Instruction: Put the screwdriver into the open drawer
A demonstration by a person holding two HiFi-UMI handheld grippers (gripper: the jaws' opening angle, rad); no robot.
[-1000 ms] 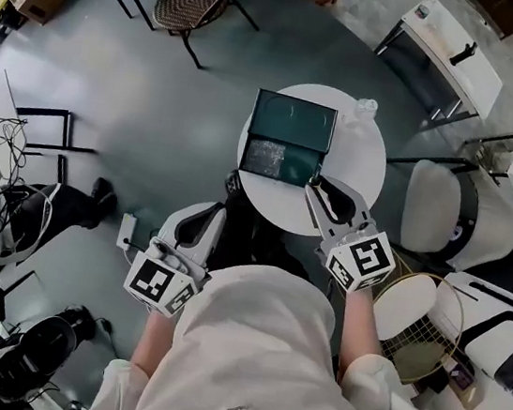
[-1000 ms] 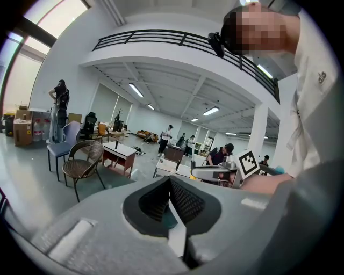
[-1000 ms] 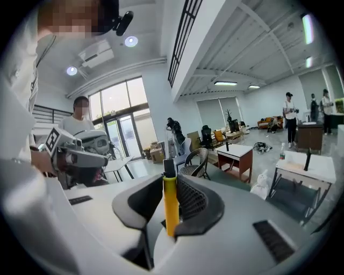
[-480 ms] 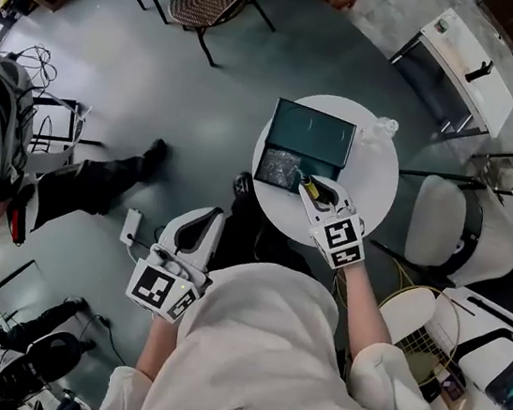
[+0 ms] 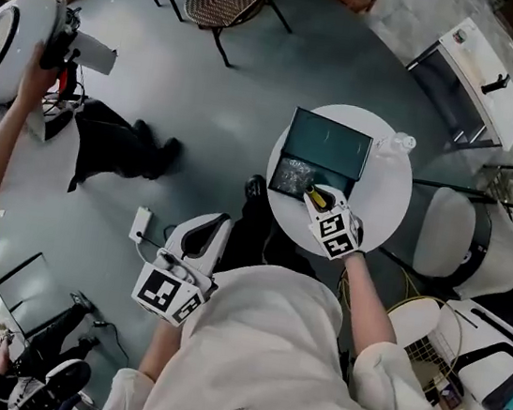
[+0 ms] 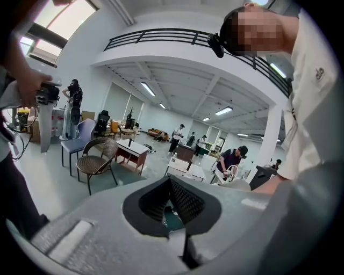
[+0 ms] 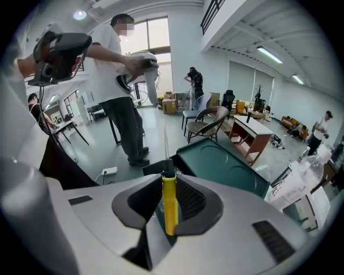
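While near drawer [image 5: 294, 174], screwdriver [image 7: 170, 207] inside right hand-held gripper [image 7: 167, 181].

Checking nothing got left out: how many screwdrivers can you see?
1. The yellow-handled screwdriver is clamped in the right gripper, at the open drawer; others could lie hidden in the drawer.

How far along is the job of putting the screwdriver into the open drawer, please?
Done: the screwdriver is picked up, and the drawer stands open. In hand: the right gripper is shut on its yellow handle, at the drawer's near edge. Left: lower it in and release. The left gripper is empty, off the table.
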